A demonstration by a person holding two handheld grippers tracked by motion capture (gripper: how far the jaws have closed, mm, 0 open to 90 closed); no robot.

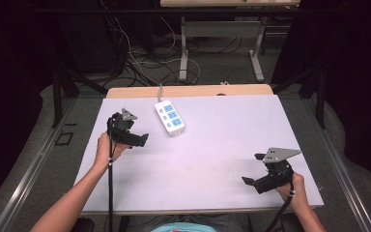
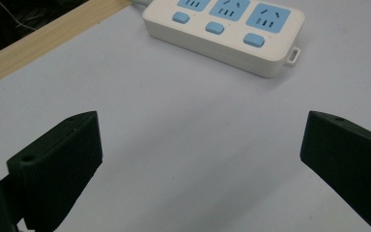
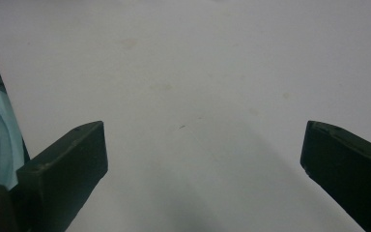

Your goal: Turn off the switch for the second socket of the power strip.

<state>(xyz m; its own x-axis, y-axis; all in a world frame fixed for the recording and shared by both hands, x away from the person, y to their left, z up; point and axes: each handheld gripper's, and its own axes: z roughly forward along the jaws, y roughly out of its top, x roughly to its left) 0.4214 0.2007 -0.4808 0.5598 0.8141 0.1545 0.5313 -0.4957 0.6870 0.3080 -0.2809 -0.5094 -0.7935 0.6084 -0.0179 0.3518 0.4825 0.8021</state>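
White power strip lies far-centre on surface. Left hand-held gripper wide, empty, near it; right hand-held gripper wide, empty. Risk: smooth casing slipping from off-centre jaws.

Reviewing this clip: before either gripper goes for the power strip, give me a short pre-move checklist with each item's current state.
1. Left gripper jaws apart and holding nothing: ok.
2. Right gripper jaws apart and holding nothing: ok.
3. Power strip lies flat on the table, sockets up: ok.
4. Bare table between the left gripper and the strip: ok.
5. All three sockets free of plugs: ok.
6. Strip's cord runs off the far table edge; whether it has slack: cannot tell.
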